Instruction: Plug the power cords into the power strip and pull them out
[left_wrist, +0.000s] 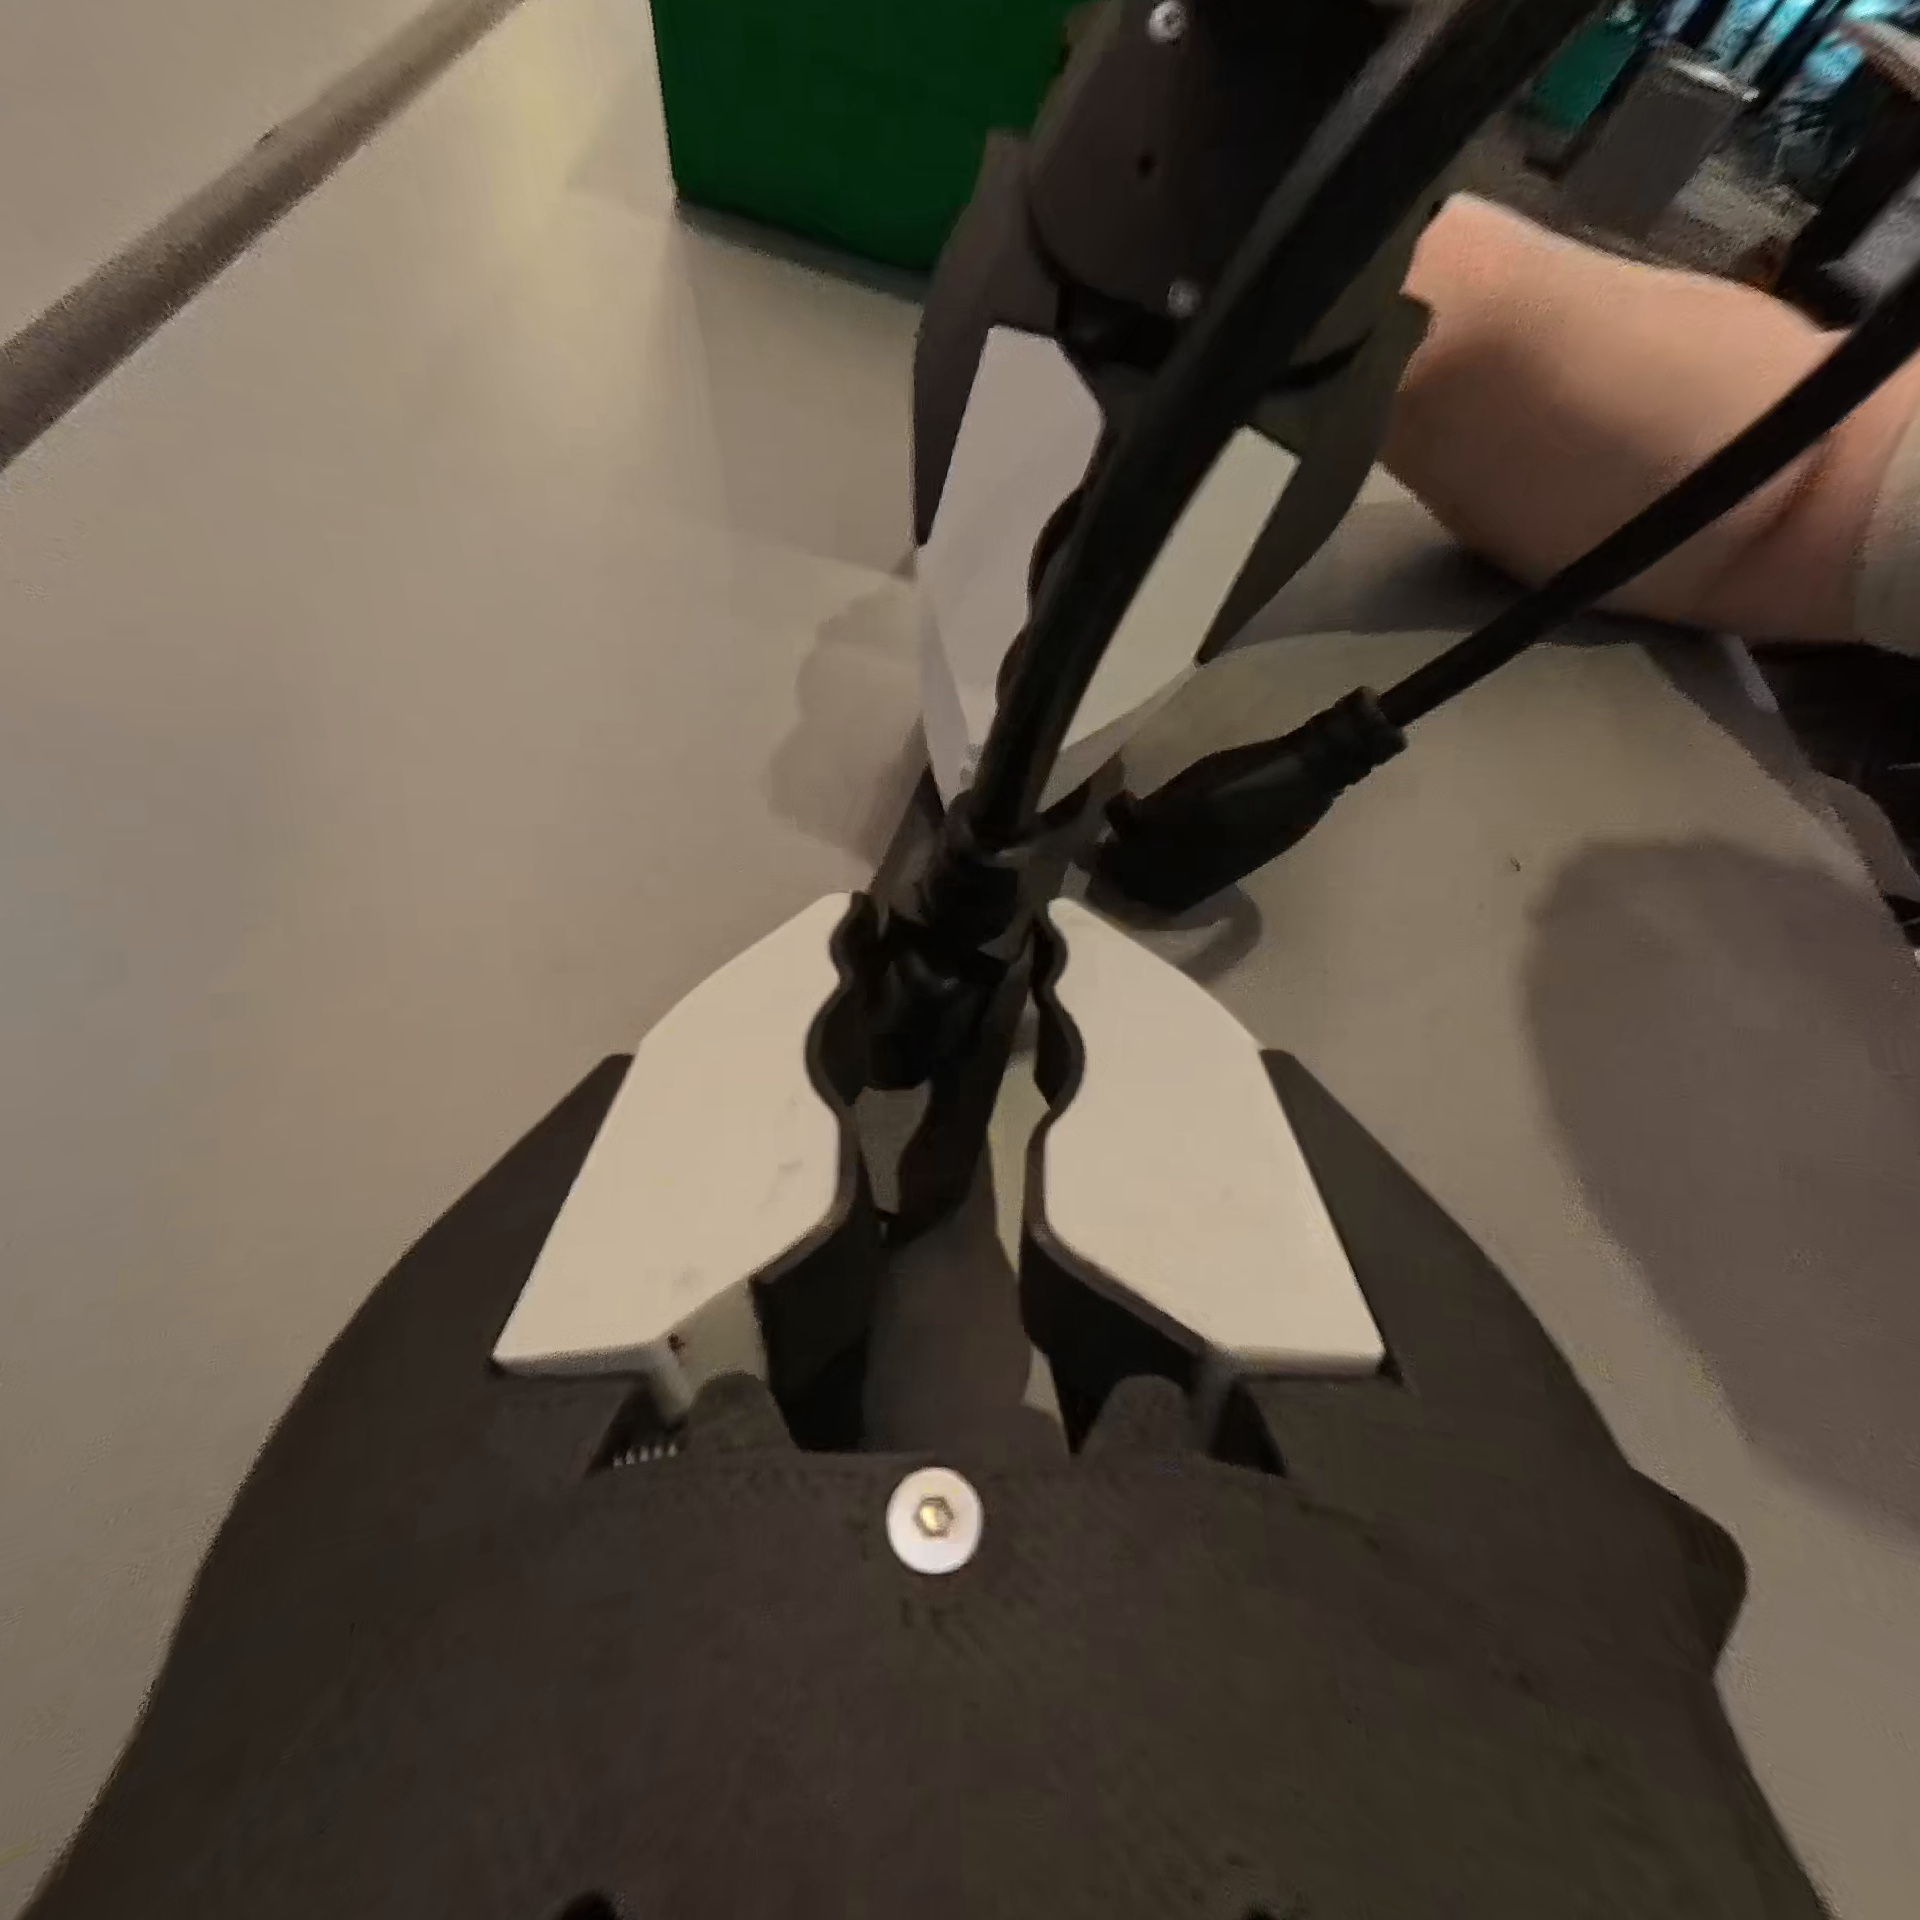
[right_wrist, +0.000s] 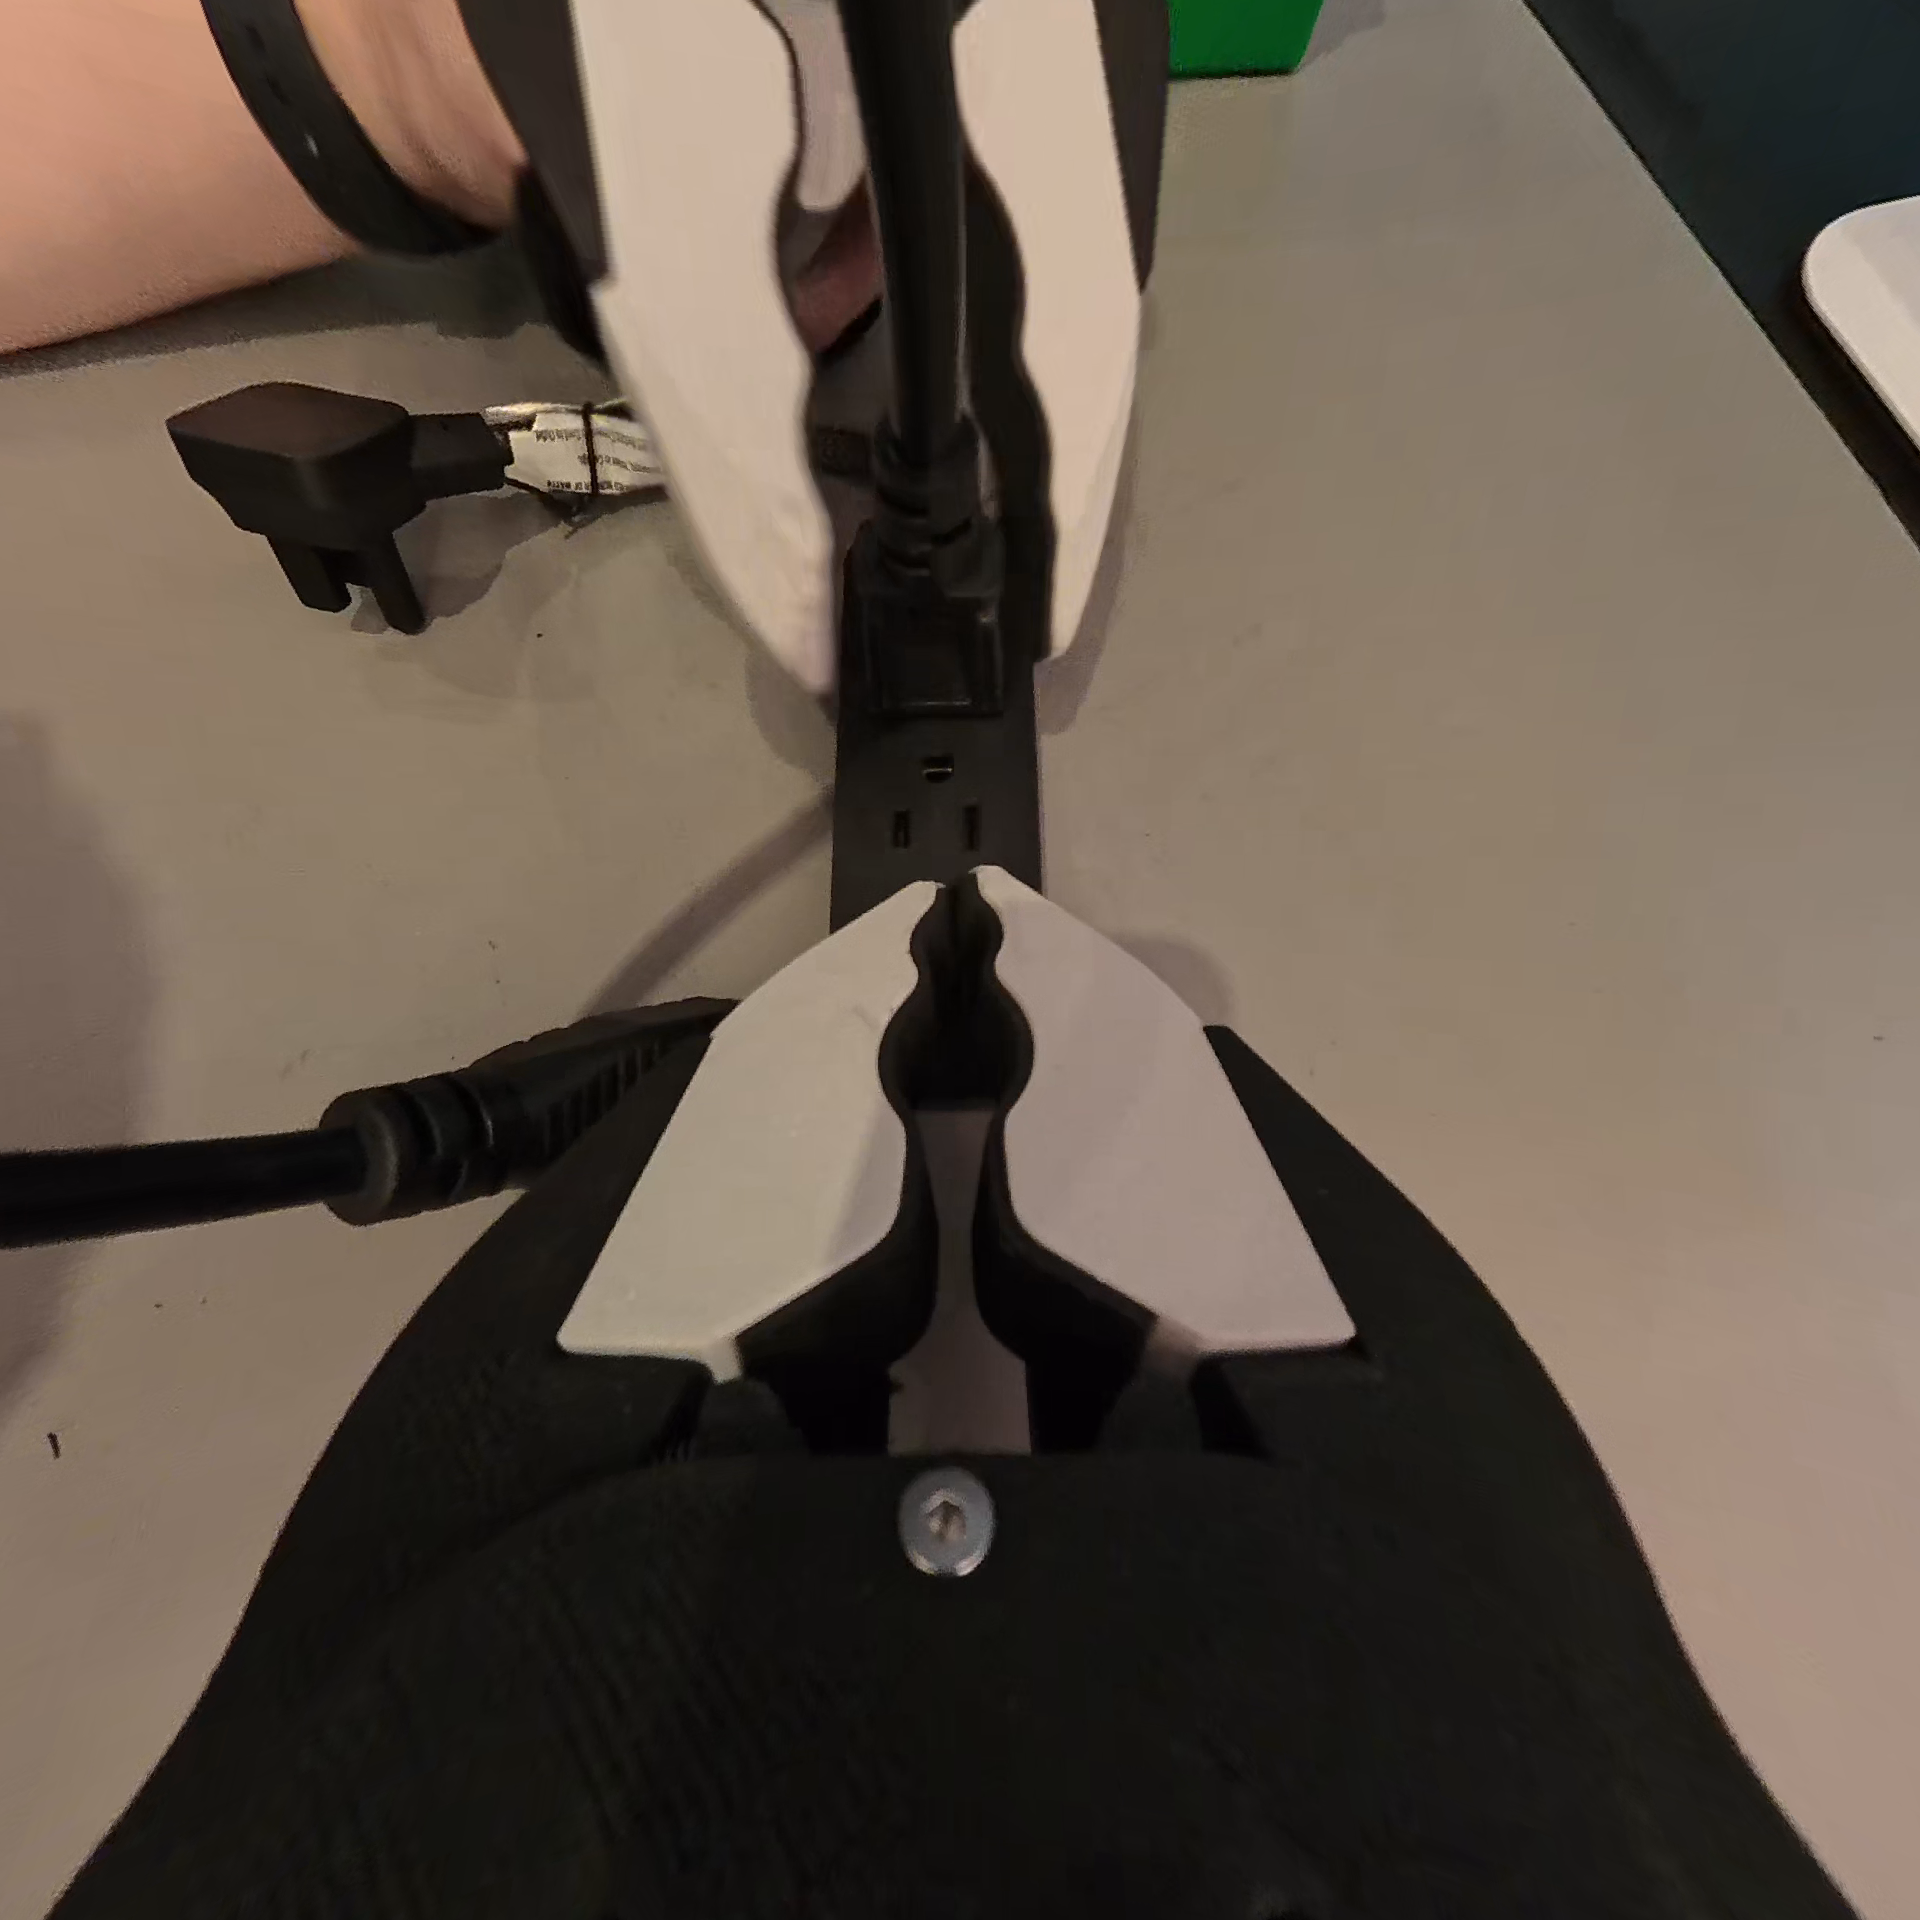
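Note:
A black power strip (right_wrist: 935, 821) lies on the grey table (right_wrist: 1455, 727). My left gripper (left_wrist: 945, 925) is shut on a black plug (left_wrist: 914, 997) whose cord (left_wrist: 1143, 499) rises away. In the right wrist view this plug (right_wrist: 925, 613) sits in the strip between the left gripper's fingers (right_wrist: 727, 436). My right gripper (right_wrist: 956, 894) is shut, its tips just above the strip's near end; it also shows in the left wrist view (left_wrist: 997, 800). A second plug (left_wrist: 1226, 810) sits beside it, also seen in the right wrist view (right_wrist: 551, 1081).
A loose black angled plug (right_wrist: 301, 468) with a tagged cord lies on the table to the left. A green box (left_wrist: 831, 104) stands at the back. A person's forearm (left_wrist: 1610, 468) rests on the table. A white object (right_wrist: 1870, 312) is at the right edge. Across from one pair of fingers to the other is roughly 4 cm. The white object (right_wrist: 1870, 312) sits 25 cm or so from the ends of my left fingers.

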